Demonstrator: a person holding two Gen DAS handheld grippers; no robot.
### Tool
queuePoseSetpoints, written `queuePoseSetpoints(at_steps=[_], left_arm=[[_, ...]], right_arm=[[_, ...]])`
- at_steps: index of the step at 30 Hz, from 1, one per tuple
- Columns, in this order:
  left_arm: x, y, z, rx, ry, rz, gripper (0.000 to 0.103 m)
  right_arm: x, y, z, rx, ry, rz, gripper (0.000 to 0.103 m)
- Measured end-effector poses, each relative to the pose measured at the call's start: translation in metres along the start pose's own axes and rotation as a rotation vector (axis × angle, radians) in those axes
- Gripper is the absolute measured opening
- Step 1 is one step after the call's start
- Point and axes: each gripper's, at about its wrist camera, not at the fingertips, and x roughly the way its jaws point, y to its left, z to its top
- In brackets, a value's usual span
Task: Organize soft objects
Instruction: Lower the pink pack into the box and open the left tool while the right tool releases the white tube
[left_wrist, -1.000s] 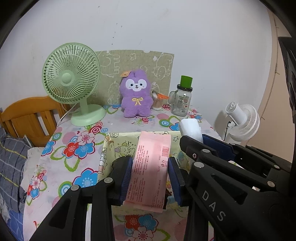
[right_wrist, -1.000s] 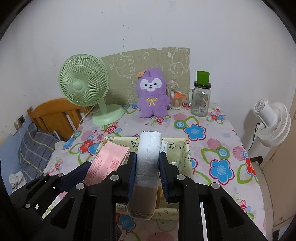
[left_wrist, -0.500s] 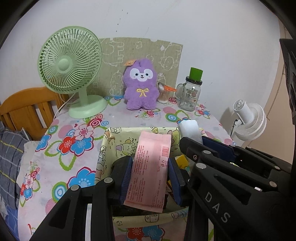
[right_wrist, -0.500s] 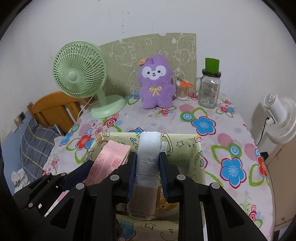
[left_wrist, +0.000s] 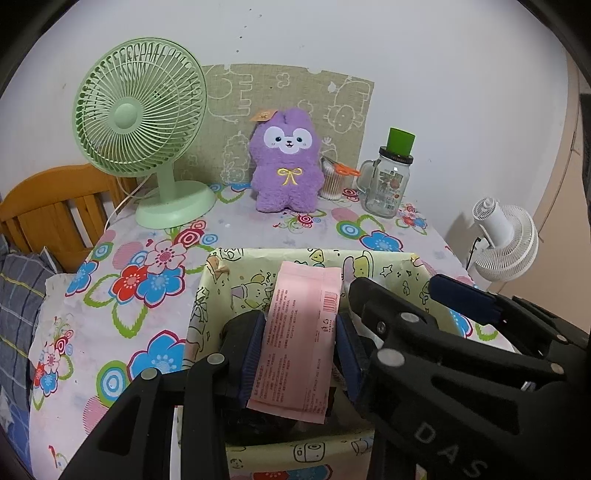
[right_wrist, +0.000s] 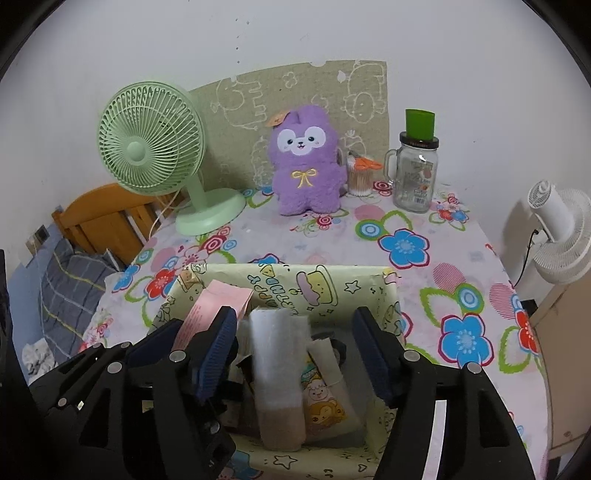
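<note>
Lowest in the right wrist view, the right gripper (right_wrist: 295, 354) has just been opening: its fingers (right_wrist: 218, 350) now stand wide, clear of the white soft roll (right_wrist: 277, 373) that sits blurred between them, over the open box (right_wrist: 391, 295). To finish this step well, I would lift that gripper straight up so neither finger drags the roll back out.

At the bottom centre of the left wrist view, the left gripper (left_wrist: 299, 354) has its fingers (left_wrist: 253, 354) pressed narrow on the pink packet (left_wrist: 299, 332), which hangs over the same box with its lower edge inside the rim. It should go lower before release, beside the roll and not on top of it, so both lie flat.

The patterned box occupies the lower middle of both views. Inside, besides the roll, lies a small cartoon-printed pouch (right_wrist: 325, 402) to the right of it; darker items underneath are too shadowed to name.

Further up the frame, on the flowered bench (right_wrist: 424, 266), stand a green fan (right_wrist: 155, 147) at upper left, a purple plush toy (right_wrist: 306, 162) in the centre and a glass jar (right_wrist: 415, 173) at right.
</note>
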Motion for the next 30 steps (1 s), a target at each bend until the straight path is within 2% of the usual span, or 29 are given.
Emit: queuePoseSetpoints(at_steps=[2,5,13,14,17,19,21,30], left_arm=[[0.001,-0.002,0.001,0.002,-0.001,-0.003,0.04],[0.002,-0.007,0.002,0.01,-0.002,-0.014,0.04],[0.009,-0.023,0.006,0.033,-0.016,-0.013,0.042],[0.01,-0.024,0.006,0.032,-0.019,-0.007,0.044],[0.015,-0.026,0.005,0.042,-0.012,-0.003,0.073],[0.016,-0.028,0.003,0.053,0.005,-0.024,0.075],[0.011,-0.03,0.001,0.068,-0.016,-0.019,0.083],[-0.004,-0.027,-0.009,0.06,-0.015,-0.001,0.09]], right_arm=[[-0.002,-0.003,0.0,-0.002,-0.004,-0.011,0.069],[-0.004,-0.007,0.0,-0.004,-0.013,-0.006,0.076],[-0.008,-0.024,-0.001,0.023,-0.033,-0.041,0.076],[-0.008,-0.026,-0.002,0.025,-0.032,-0.046,0.076],[-0.008,-0.029,-0.003,0.033,-0.022,-0.052,0.076],[-0.009,-0.028,-0.005,0.032,-0.023,-0.053,0.076],[-0.011,-0.027,-0.007,0.03,-0.024,-0.057,0.076],[-0.026,-0.016,-0.02,0.017,-0.027,-0.06,0.077]])
